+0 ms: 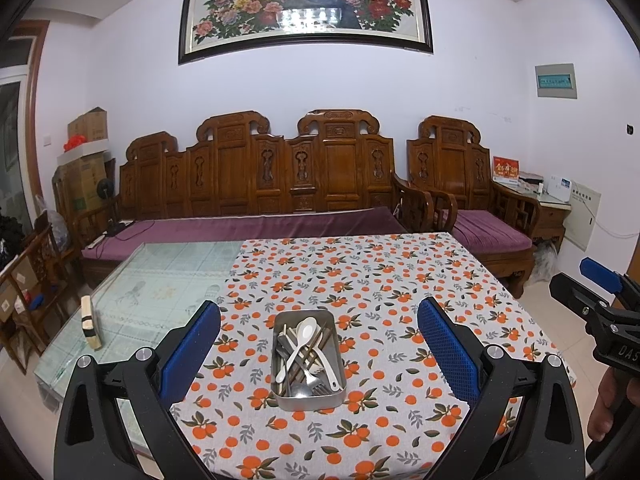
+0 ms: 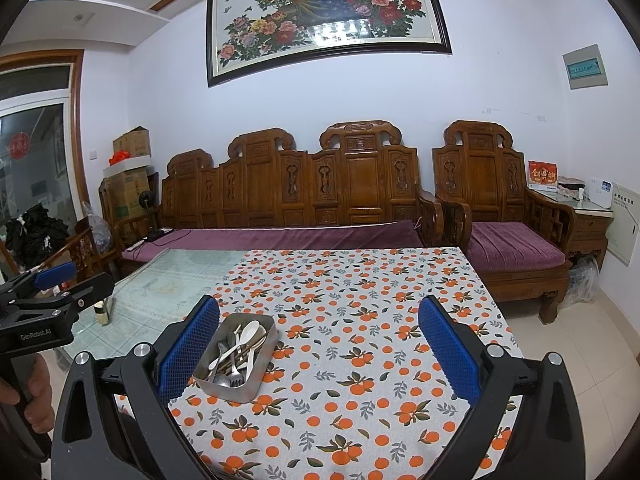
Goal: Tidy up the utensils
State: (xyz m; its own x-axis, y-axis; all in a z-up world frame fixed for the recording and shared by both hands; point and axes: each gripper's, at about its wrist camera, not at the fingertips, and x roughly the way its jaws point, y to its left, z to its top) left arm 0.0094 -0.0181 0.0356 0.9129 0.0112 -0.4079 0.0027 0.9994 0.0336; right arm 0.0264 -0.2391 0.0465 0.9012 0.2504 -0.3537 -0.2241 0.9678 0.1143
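A rectangular metal tin (image 1: 308, 398) (image 2: 256, 385) sits on the orange-print tablecloth (image 1: 380, 280) (image 2: 360, 300). Inside lie mixed utensils: white plastic spoons (image 1: 306, 330) (image 2: 249, 330), metal forks (image 1: 318, 387) (image 2: 236, 378) and several chopsticks. In the left wrist view my left gripper (image 1: 318, 320) is open, above the table's near edge, and the tin appears between its blue pads. My right gripper (image 2: 319, 316) is also open with nothing in it; the tin appears just beside its left pad (image 2: 188, 354). Each gripper shows at the edge of the other's view, held by a hand: the right gripper (image 1: 592, 288) and the left gripper (image 2: 60, 284).
The cloth covers the right part of a glass-topped table (image 1: 160, 280) (image 2: 168, 276). A small wooden block (image 1: 91, 322) stands on the glass at left. A carved wooden sofa (image 1: 260, 176) and armchair (image 1: 472, 184) stand behind the table. Tiled floor lies to the right.
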